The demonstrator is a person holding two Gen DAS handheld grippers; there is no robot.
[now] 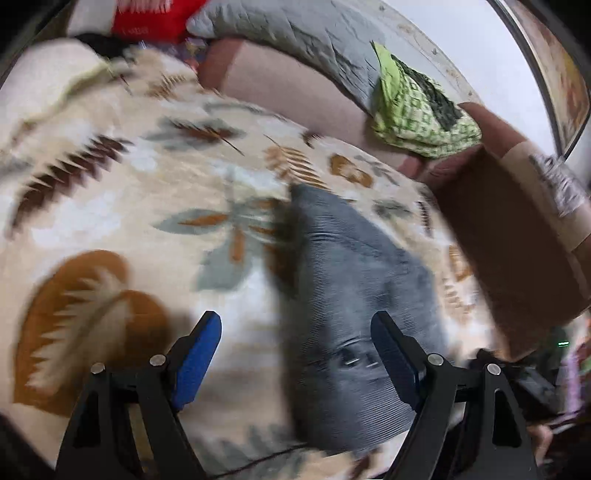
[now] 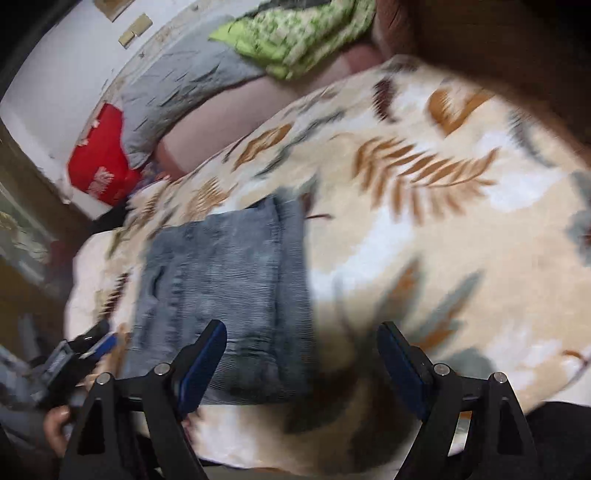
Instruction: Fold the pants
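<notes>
Pants: the grey pants (image 2: 225, 291) lie on the leaf-print blanket (image 2: 424, 221), already folded into a compact rectangle, as far as the blur lets me judge.
Left tongs: the left gripper (image 1: 295, 354) hangs above the pants with its jaws wide apart and nothing between them.
Right tongs: the right gripper (image 2: 301, 362) is also spread open and empty; its left finger is over the near edge of the pants, the right finger over bare blanket.
Surroundings: a green checked cloth (image 1: 417, 110) and a grey quilt (image 1: 295, 33) lie farther back, well apart from the pants.
Step in hand: I judge the folding is nearly finished or finished, because both tools are free of the cloth.
Next move: if one more fold is wanted, it calls for closing both tools on one short edge and bringing it over to the opposite edge; otherwise only smoothing is left.
</notes>
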